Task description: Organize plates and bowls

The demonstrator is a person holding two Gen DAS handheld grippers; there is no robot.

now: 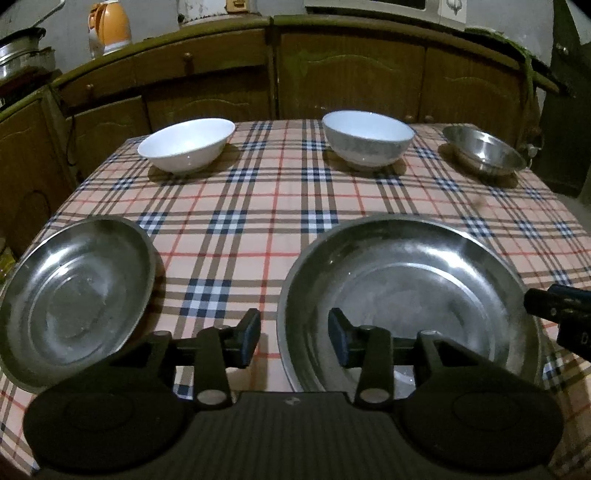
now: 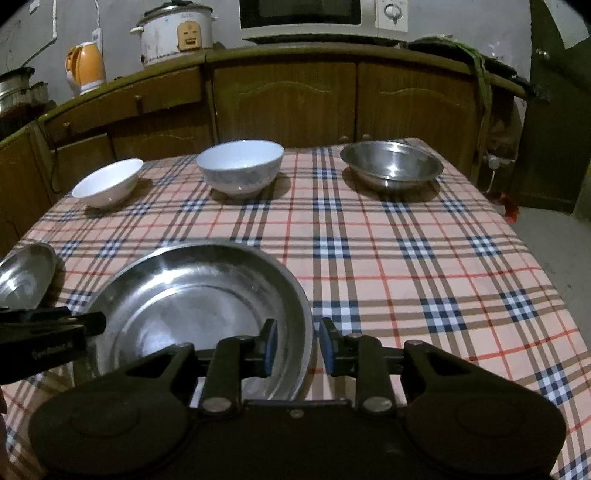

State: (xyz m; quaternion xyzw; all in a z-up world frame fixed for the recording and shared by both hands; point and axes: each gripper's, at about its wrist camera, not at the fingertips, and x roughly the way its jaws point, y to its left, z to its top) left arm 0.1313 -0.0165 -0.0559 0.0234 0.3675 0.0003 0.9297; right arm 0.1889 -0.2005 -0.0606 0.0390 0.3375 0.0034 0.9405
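Steel glinted along the near edge of the checked table (image 1: 295,221). At far left sat a small steel plate (image 1: 77,299), tipped a little toward the camera. Just right of it the left tongs (image 1: 294,338) stood released, their pads apart and astride the near-left rim of the large steel plate (image 1: 406,295) — one finger (image 1: 249,338) outside over the cloth, the other inside over the metal, neither pressing the rim. The large plate lay flat on the cloth near the front of the table.

At its right rim the right tongs (image 2: 295,349) also straddled the edge, one blue pad (image 2: 271,350) inside the plate and one outside. A narrow gap showed on each side of the rim, so they were released too, gripping nothing.

Across the far side of the table stood three bowls in a row, well apart: a shallow white bowl (image 1: 186,146) at the left, a deeper white bowl (image 1: 367,138) in the middle, and a steel bowl (image 2: 391,164) at the right corner — all upright and empty. Behind them ran wooden cabinets (image 2: 288,99) carrying an orange kettle (image 2: 85,68), a rice cooker (image 2: 177,35) and a microwave (image 2: 321,16).
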